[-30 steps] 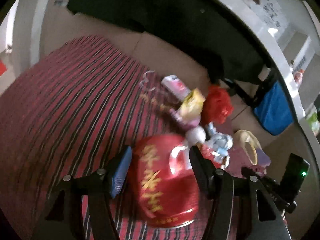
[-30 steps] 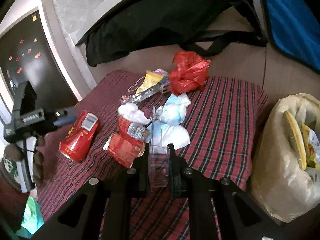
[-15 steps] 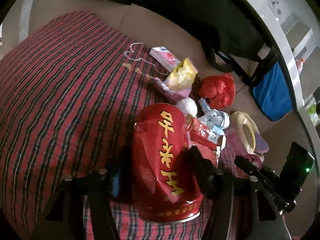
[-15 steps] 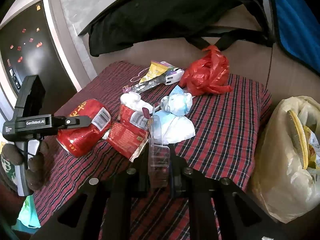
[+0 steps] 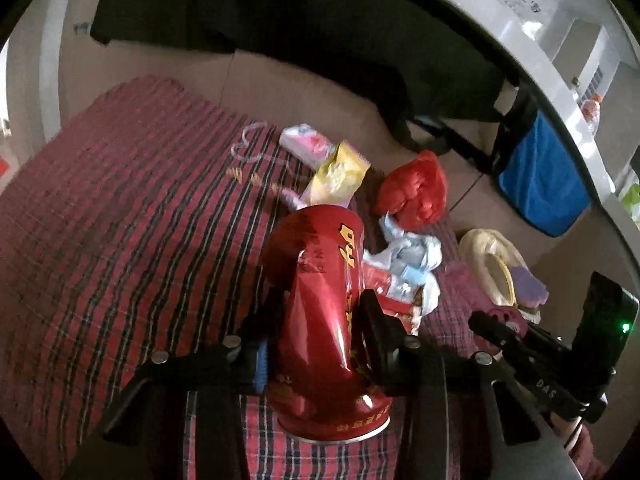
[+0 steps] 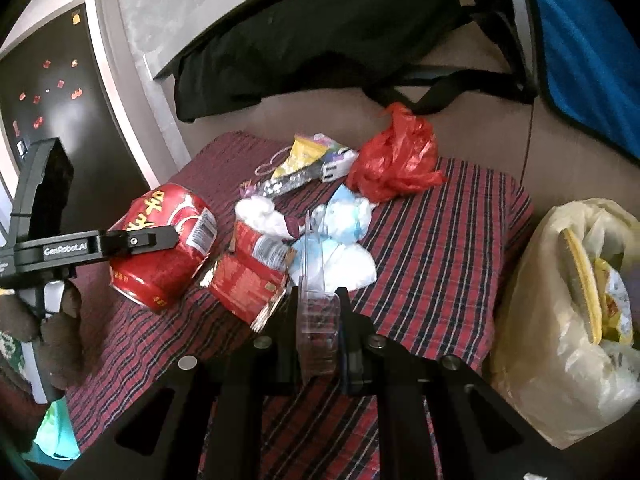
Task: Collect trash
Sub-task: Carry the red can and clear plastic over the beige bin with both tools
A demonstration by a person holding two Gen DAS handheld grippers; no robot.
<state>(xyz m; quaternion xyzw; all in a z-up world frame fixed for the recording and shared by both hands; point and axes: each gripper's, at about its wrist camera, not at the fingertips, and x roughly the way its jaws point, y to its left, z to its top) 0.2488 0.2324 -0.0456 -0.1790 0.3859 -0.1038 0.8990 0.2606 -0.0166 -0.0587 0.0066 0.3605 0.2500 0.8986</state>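
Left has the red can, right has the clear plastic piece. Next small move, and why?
Probably carry the clear plastic piece right to the open trash bag and drop it. The right gripper is shut on it and sits nearest the bag, beside the plaid cloth. The left gripper, shut on the crushed red can, looks farther off, so it can follow.

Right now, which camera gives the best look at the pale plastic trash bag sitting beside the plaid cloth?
The right wrist view: the pale plastic trash bag fills its right side, mouth open, with yellow wrappers inside. The left wrist view shows the bag only small and distant, beyond the dented red drink can clamped in the left tool.
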